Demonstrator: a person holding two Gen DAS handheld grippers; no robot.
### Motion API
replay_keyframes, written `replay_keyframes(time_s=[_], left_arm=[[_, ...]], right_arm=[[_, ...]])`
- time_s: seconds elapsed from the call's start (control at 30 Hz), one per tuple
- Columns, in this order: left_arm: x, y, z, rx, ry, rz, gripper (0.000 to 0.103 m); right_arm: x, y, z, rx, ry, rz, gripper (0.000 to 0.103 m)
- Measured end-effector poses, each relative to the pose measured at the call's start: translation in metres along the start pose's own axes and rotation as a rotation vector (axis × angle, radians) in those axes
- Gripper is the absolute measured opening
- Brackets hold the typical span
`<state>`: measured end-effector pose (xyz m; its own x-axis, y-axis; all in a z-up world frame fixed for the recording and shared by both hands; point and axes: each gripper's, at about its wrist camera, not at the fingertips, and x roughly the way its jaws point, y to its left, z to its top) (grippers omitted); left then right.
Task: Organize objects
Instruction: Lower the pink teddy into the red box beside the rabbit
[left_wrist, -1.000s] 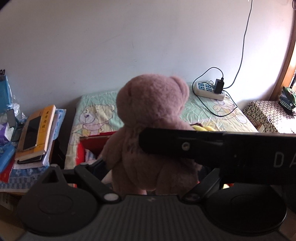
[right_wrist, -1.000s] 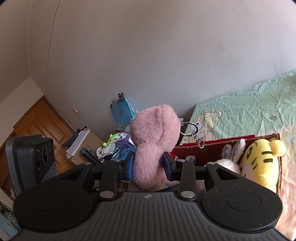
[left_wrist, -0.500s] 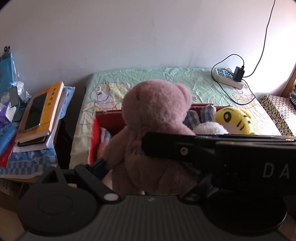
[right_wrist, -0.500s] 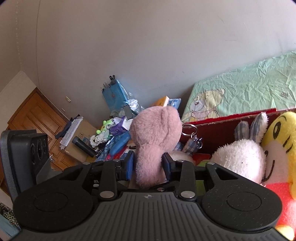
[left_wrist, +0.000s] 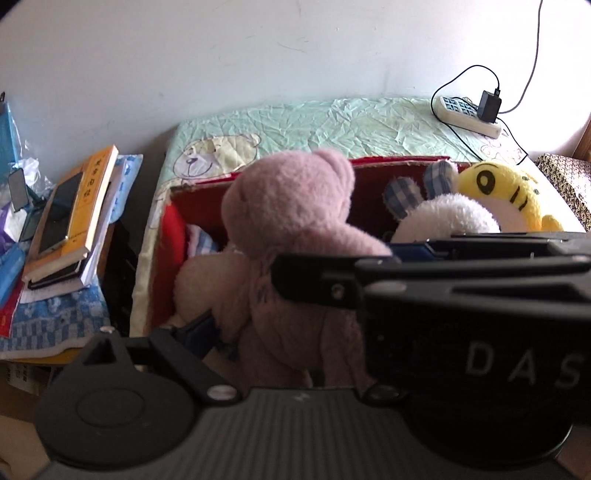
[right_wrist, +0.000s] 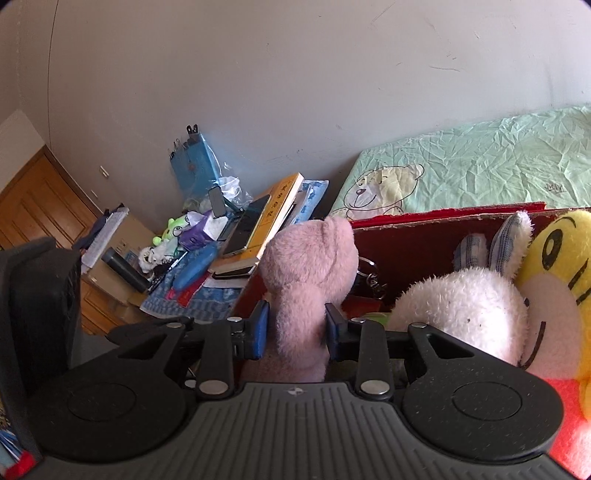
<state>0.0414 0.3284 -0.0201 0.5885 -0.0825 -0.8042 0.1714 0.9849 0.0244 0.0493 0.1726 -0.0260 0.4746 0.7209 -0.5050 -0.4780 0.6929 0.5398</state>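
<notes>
A bed (left_wrist: 332, 125) in a green bear-print sheet carries a red box (left_wrist: 162, 258) and a power strip (left_wrist: 467, 114)

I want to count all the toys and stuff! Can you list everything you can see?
pink teddy bear: one, pink, over the red box, between both grippers
red box: one, red, on the bed
white bunny: one, white, checked ears, in the box
yellow tiger plush: one, yellow, in the box beside the bunny
bed sheet: one, green, bear print
power strip: one, white, on the bed
books: a stack, orange on top, side table
left gripper: jaws opening around the bear
right gripper: jaws closing, pressing the bear
</notes>
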Motion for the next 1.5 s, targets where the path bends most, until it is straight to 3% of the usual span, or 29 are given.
replay_keyframes(time_s=[0.6,1.5], left_arm=[[0.002,0.010,-0.010,-0.016,0.022,-0.018,0.099],[0.005,-0.003,-0.017,0.023,0.038,0.038,0.103]], right_arm=[[-0.009,-0.004,-0.003,0.034,0.030,-0.005,0.029],[-0.016,-0.017,-0.016,0.114,0.031,-0.034,0.024]])
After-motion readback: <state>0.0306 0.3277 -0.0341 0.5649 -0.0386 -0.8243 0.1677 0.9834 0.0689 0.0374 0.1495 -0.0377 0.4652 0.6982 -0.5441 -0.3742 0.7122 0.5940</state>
